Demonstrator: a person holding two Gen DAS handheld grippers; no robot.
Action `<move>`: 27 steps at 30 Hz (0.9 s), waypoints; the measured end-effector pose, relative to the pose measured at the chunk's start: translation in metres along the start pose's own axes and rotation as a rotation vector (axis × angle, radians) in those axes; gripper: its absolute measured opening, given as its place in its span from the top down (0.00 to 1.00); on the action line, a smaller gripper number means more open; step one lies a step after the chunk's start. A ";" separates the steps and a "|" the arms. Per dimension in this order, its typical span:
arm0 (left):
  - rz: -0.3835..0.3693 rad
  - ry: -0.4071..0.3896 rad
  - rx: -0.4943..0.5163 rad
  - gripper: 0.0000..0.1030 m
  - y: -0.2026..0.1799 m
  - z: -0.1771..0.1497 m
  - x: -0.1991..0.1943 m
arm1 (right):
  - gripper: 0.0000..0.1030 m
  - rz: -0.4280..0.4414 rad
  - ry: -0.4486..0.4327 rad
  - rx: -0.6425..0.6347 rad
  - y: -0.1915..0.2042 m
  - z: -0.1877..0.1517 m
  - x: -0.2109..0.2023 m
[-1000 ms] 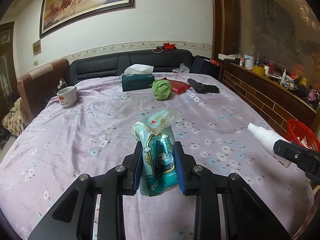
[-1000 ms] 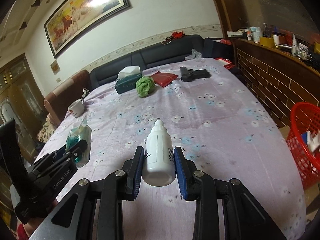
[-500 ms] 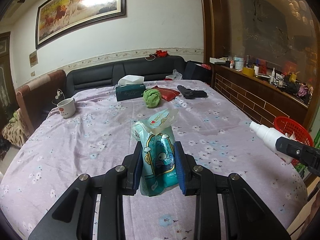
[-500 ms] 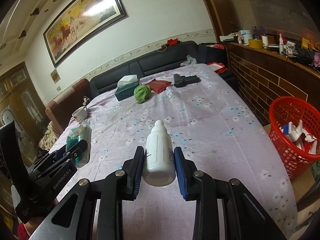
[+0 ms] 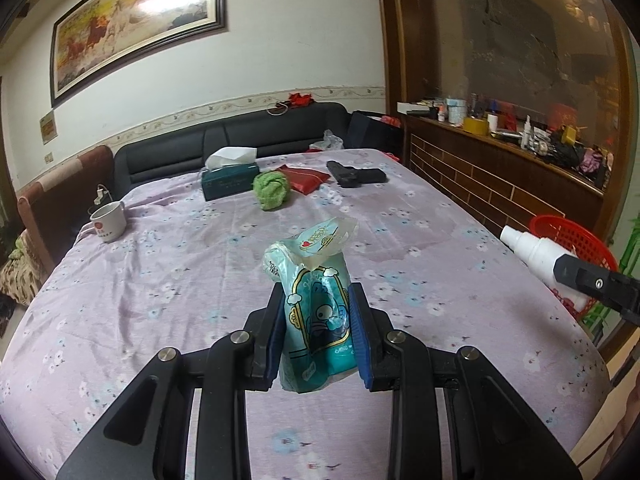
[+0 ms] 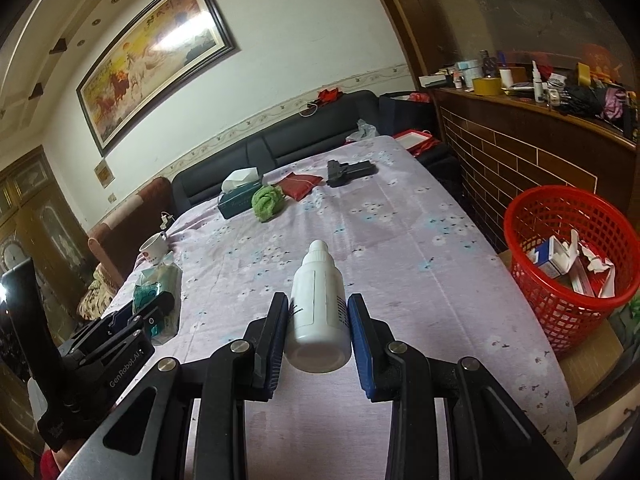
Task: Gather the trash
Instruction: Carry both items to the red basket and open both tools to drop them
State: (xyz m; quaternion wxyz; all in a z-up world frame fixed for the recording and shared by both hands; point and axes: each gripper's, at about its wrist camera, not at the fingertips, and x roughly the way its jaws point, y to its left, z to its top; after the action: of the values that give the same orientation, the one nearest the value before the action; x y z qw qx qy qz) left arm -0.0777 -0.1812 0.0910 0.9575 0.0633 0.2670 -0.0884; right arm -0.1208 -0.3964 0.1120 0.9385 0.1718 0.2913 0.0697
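Bench (image 5: 168, 280): covered in a purple flowered cloth.
Basket (image 6: 568, 216): red, beside the bench's right edge, scraps inside.
Left hand-held gripper (image 5: 319, 330): clamped on a teal packet (image 5: 318, 312), above the cloth.
Right hand-held gripper (image 6: 319, 330): clamped on a white bottle (image 6: 318, 308), near the basket.

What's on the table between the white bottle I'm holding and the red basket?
Nothing: in the right wrist view, only bare floral tablecloth lies between the white bottle and the red basket, which stands beyond the table's edge.

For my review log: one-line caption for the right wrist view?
Right gripper clamps white bottle above floral tablecloth, red basket alongside.
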 end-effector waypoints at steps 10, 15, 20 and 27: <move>-0.030 0.008 0.073 0.72 -0.044 0.004 0.004 | 0.68 -0.032 -0.038 0.076 -0.044 0.002 -0.019; -0.051 0.010 0.118 0.72 -0.071 0.007 0.005 | 0.68 -0.044 -0.062 0.115 -0.067 0.003 -0.029; -0.149 0.036 0.146 0.72 -0.108 0.021 0.009 | 0.68 -0.062 -0.088 0.159 -0.093 0.003 -0.042; -0.424 0.141 0.130 0.72 -0.175 0.050 0.029 | 0.68 -0.146 -0.152 0.232 -0.148 0.016 -0.071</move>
State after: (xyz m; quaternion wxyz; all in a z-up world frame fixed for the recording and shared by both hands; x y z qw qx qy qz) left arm -0.0642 -0.3644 0.1055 0.8905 0.0734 0.3341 -0.2999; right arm -0.1652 -0.5552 0.1074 0.9343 0.2621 0.2372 -0.0459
